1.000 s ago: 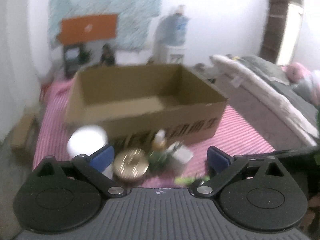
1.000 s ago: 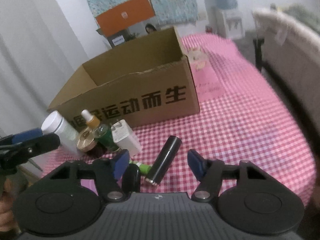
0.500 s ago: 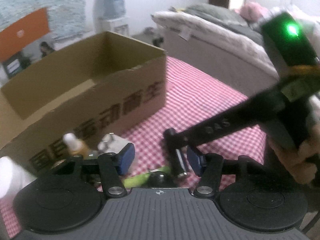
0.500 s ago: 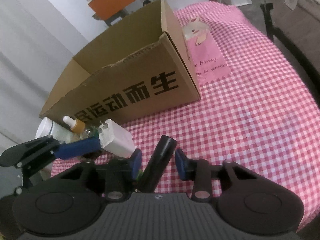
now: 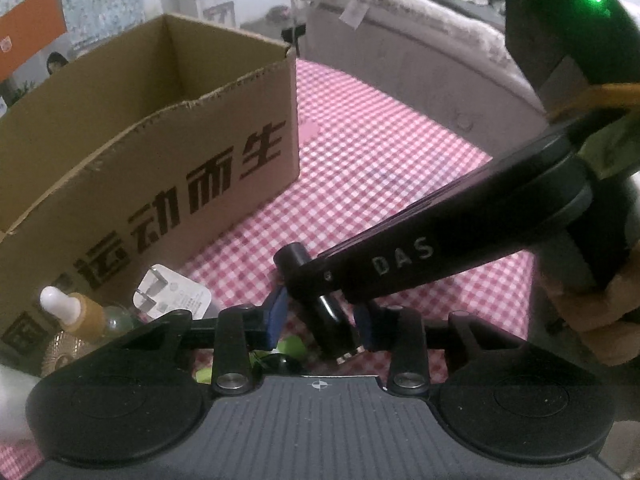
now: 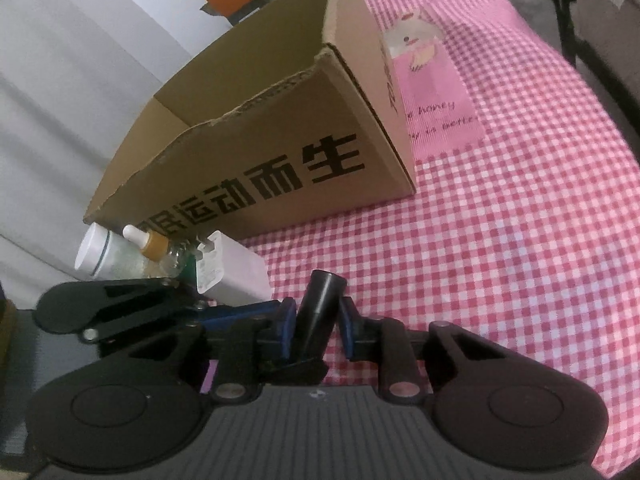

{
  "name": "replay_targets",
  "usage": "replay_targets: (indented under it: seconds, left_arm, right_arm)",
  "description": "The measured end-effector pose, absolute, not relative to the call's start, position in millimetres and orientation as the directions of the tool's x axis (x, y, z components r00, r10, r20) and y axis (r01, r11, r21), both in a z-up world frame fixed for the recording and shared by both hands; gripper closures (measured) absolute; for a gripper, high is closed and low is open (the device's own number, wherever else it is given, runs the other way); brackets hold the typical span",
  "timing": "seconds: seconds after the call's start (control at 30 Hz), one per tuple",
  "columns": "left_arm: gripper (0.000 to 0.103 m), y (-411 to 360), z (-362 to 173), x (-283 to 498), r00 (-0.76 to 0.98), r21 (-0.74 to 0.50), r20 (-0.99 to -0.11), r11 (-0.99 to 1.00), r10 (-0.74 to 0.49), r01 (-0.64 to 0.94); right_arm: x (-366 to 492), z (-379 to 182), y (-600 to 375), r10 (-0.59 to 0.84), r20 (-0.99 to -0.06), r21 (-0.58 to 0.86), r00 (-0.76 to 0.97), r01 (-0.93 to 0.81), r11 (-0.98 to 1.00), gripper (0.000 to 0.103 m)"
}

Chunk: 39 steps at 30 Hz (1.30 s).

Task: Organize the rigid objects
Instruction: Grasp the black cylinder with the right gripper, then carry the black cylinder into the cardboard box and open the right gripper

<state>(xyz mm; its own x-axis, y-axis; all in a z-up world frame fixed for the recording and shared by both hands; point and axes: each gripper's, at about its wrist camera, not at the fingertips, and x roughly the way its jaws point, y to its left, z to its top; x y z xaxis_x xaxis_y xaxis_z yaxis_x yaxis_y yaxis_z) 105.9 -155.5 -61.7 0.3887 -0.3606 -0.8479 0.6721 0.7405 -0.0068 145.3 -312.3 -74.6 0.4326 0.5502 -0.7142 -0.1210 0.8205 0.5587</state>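
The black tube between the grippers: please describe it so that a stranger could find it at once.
Find the open cardboard box on the pink checked cloth. In front of its printed wall a cluster of small items lies: a white plug adapter and a dropper bottle. The black tube lies just right of them, the only dark, slim cylinder.

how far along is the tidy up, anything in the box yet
Done: nothing visible; the box interior that shows is bare, though its floor is mostly hidden. In hand: both grippers have just been closing on the black tube, right gripper and left gripper flanking it on the cloth. Left: the charger, dropper bottle and white jar sit outside the box.
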Motion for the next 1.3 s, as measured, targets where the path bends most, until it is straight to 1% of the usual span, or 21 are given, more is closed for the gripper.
replay_targets:
  seconds: [0.2,0.27,0.43,0.63,1.0,1.17,1.3]
  left_arm:
    - [0.068,-150.1,-66.0,119.5,0.353,-0.058,-0.864,0.768,-0.358,0.637]
    - [0.07,-145.8,-66.0,121.6,0.346,-0.08,-0.863,0.776,-0.369,0.626]
    - [0.075,-141.3,-60.2,118.3,0.366,-0.082,-0.85,0.782,-0.379,0.618]
    - [0.078,-134.7,-46.0,109.9,0.401,-0.084,-0.822,0.783,-0.404,0.616]
    - [0.079,-113.1,-1.2,88.8,0.51,-0.083,-0.724,0.793,-0.465,0.604]
    - [0.079,-95.1,28.2,81.6,0.593,-0.063,-0.652,0.814,-0.472,0.578]
    - [0.079,-74.6,55.3,86.9,0.659,-0.053,-0.601,0.845,-0.452,0.532]
  right_arm:
    - [147.9,-76.5,-313.0,0.578,-0.703,0.582,0.415,-0.132,0.803,0.078]
    - [148.5,-77.4,-313.5,0.586,-0.697,0.593,0.414,-0.127,0.795,0.078]
    - [144.0,-78.5,-318.3,0.597,-0.677,0.614,0.431,-0.116,0.781,0.079]
    - [130.1,-60.7,-315.4,0.576,-0.664,0.594,0.477,-0.131,0.794,0.08]
    - [104.4,0.3,-294.8,0.523,-0.62,0.508,0.586,-0.209,0.836,0.079]
    - [102.5,36.9,-278.4,0.527,-0.577,0.468,0.624,-0.277,0.84,0.079]
    - [111.4,70.1,-258.1,0.554,-0.533,0.431,0.64,-0.358,0.828,0.079]
